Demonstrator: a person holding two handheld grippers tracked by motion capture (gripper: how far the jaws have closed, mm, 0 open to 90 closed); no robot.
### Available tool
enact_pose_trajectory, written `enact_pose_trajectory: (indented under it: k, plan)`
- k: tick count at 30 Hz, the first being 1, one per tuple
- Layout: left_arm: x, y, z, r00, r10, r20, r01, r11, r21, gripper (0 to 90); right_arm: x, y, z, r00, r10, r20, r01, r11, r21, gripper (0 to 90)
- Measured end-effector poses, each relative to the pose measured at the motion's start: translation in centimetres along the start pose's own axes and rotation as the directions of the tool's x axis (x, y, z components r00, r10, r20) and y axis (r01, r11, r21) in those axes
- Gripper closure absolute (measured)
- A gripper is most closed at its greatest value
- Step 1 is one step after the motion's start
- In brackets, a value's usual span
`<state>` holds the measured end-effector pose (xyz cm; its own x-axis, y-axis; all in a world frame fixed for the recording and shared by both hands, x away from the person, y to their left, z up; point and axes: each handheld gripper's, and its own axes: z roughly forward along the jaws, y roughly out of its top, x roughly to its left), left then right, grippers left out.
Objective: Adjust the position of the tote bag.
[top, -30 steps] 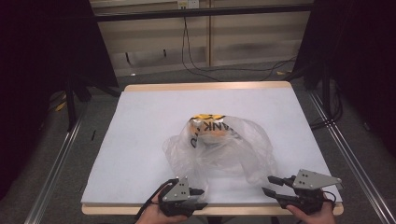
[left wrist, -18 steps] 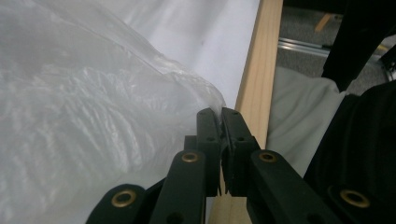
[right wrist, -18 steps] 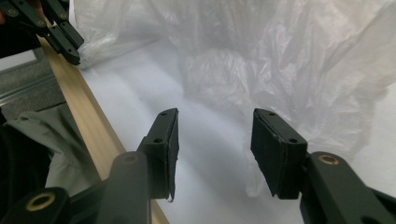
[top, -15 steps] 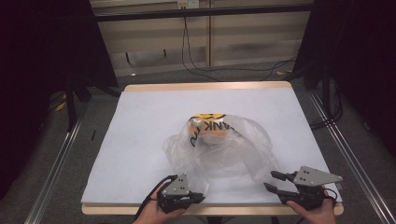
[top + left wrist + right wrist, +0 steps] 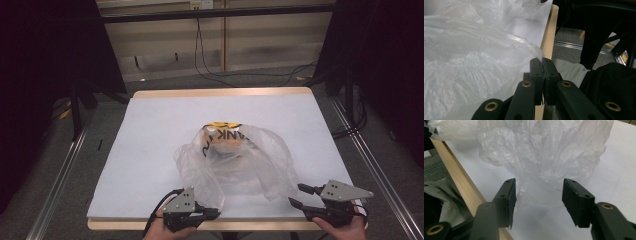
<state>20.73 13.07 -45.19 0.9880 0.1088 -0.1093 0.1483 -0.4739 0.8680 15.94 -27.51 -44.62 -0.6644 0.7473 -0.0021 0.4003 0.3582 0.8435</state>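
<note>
1. At the left of the near table edge, the left gripper has its jaws pressed together. They have just been closing, and in the left gripper view the pads meet at the hem of the plastic bag. A thin fold of film seems pinched between them, though the film is too sheer to be sure how much is caught.

2. In the middle of the white table, the clear bag lies crumpled and spread toward the person. Inside it at the far end sits something with yellow and black lettering, over an orange shape that is too blurred to name.

3. At the right, the right gripper hovers just beside the bag's near right corner. Its jaws have just been opening and now stand apart; in the right gripper view the bag's rumpled edge lies ahead of and partly between them, with neither pad pressing on it.

4. My reading of progress: one side of the bag's mouth is gripped and the other is not yet taken. Getting the bag open, or its contents out, looks to be all ahead.
</note>
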Motion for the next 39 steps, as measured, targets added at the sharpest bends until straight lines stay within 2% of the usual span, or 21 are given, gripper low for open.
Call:
enact_pose_trajectory:
  k: [2,5,9,13,15,18,20,24,27,28,29,33,35,38,39]
  plan:
    - [0.0,0.0,0.0,1.0000,0.003,-0.001,-0.003,1.0000,0.000,88.2,-0.2,0.2,0.4,0.9999,0.013,0.003,-0.013,1.000,-0.008,41.3]
    - [0.1,0.0,-0.2,0.9998,0.011,-0.014,-0.011,0.9999,0.004,88.2,-0.3,0.4,1.1,0.9999,0.010,-0.007,-0.010,1.000,0.006,43.0]
    - [0.6,-0.2,-0.9,0.9994,0.001,-0.035,-0.001,1.0000,-0.004,88.2,0.1,0.6,1.6,0.9996,-0.016,-0.023,0.016,1.000,0.016,61.1]
    - [0.9,-0.4,-1.8,0.9978,-0.021,-0.062,0.019,0.9993,-0.031,88.3,0.0,0.9,1.2,0.9993,-0.007,-0.035,0.006,1.000,-0.026,82.0]
    - [1.0,-0.3,-2.3,0.9974,-0.015,-0.070,0.012,0.9991,-0.042,88.4,-0.1,1.1,1.1,0.9988,-0.004,-0.048,0.002,0.999,-0.045,88.4]
    - [1.0,-0.1,-3.0,0.9958,-0.029,-0.087,0.023,0.9972,-0.072,88.5,-0.2,1.7,0.8,0.9972,0.007,-0.075,-0.013,0.997,-0.081,90.0]
    - [1.0,0.2,-3.3,0.9954,-0.026,-0.092,0.018,0.9965,-0.082,88.5,-0.4,2.3,0.7,0.9941,0.015,-0.108,-0.026,0.994,-0.110,90.0]
    - [1.2,0.7,-4.2,0.9937,-0.023,-0.110,0.011,0.9935,-0.113,88.6,-0.7,3.2,0.2,0.9911,0.013,-0.133,-0.033,0.988,-0.150,90.0]
    - [1.3,1.2,-4.8,0.9914,-0.022,-0.129,0.005,0.9913,-0.131,88.6,-1.0,3.9,-0.4,0.9900,0.011,-0.140,-0.037,0.983,-0.179,90.0]
    - [1.2,1.3,-4.9,0.9918,-0.033,-0.123,0.014,0.9880,-0.154,88.6,-1.1,4.2,-0.5,0.9892,0.010,-0.146,-0.038,0.981,-0.192,90.0]
    - [1.3,1.5,-5.1,0.9902,-0.018,-0.139,-0.003,0.9890,-0.148,88.6,-1.1,4.4,-0.6,0.9892,0.010,-0.146,-0.039,0.979,-0.201,90.0]
    - [1.5,2.1,-5.8,0.9893,-0.025,-0.144,-0.001,0.9831,-0.183,88.6,-1.3,5.7,-0.8,0.9880,-0.013,-0.154,-0.022,0.974,-0.225,90.0]
    - [1.7,2.4,-6.0,0.9872,-0.018,-0.159,-0.010,0.9847,-0.174,88.6,-1.5,6.2,-0.7,0.9864,-0.018,-0.163,-0.022,0.972,-0.236,90.0]
    - [2.1,2.7,-6.3,0.9866,-0.018,-0.162,-0.013,0.9820,-0.189,88.6,-1.7,7.0,-0.3,0.9849,-0.027,-0.171,-0.016,0.969,-0.247,90.0]
    - [2.2,2.9,-6.5,0.9845,-0.017,-0.175,-0.015,0.9829,-0.184,88.6,-1.8,7.2,-0.3,0.9848,-0.027,-0.172,-0.017,0.969,-0.247,90.0]
